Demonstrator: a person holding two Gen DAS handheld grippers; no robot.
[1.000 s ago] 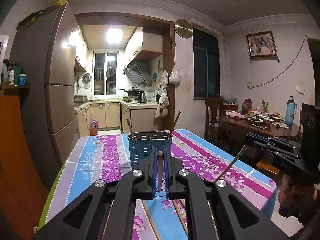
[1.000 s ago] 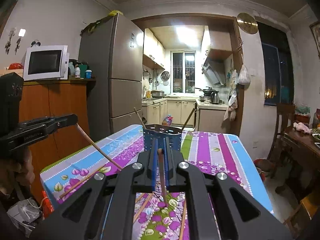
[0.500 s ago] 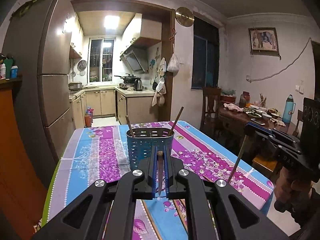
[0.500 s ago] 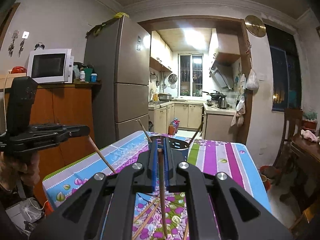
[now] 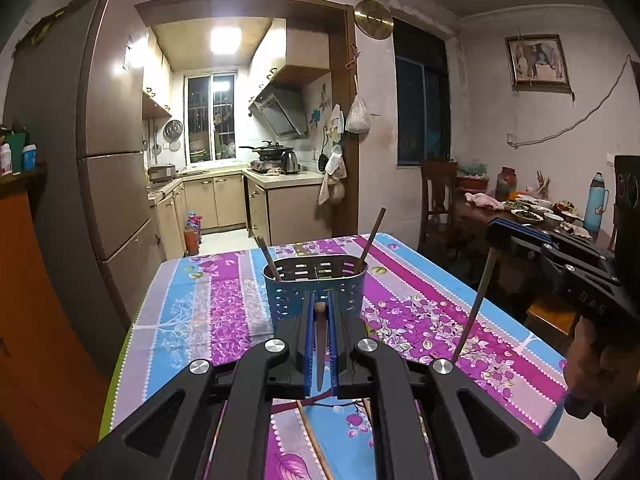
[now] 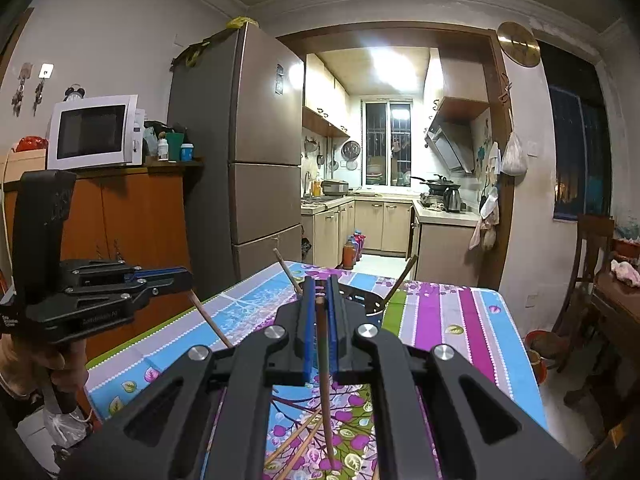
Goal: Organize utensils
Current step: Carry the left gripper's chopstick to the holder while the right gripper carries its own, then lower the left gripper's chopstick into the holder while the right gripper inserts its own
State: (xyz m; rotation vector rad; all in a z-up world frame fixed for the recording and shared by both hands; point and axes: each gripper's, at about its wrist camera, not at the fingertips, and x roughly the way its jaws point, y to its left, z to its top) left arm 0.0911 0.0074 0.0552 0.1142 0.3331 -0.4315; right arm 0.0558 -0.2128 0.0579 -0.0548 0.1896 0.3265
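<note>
A blue perforated utensil holder (image 5: 316,288) stands mid-table with two brown chopsticks (image 5: 370,236) leaning in it; its rim also shows in the right wrist view (image 6: 366,300). My left gripper (image 5: 319,306) is shut on a chopstick (image 5: 320,348), just short of the holder. It also shows in the right wrist view (image 6: 182,276), at the left. My right gripper (image 6: 319,292) is shut on a chopstick (image 6: 325,372), held above the table. It shows in the left wrist view (image 5: 494,236) at the right with its chopstick (image 5: 476,308) hanging down.
The table has a striped floral cloth (image 5: 208,304). Loose chopsticks (image 6: 298,440) lie on it near me. A fridge (image 6: 256,168) and a wooden cabinet (image 6: 132,216) with a microwave (image 6: 94,132) stand at the left. A dining table with dishes (image 5: 528,212) is at the right.
Both grippers have risen and tilted, still holding their chopsticks. The right gripper's chopstick now hangs steeper. The holder looks a little nearer to the left gripper.
</note>
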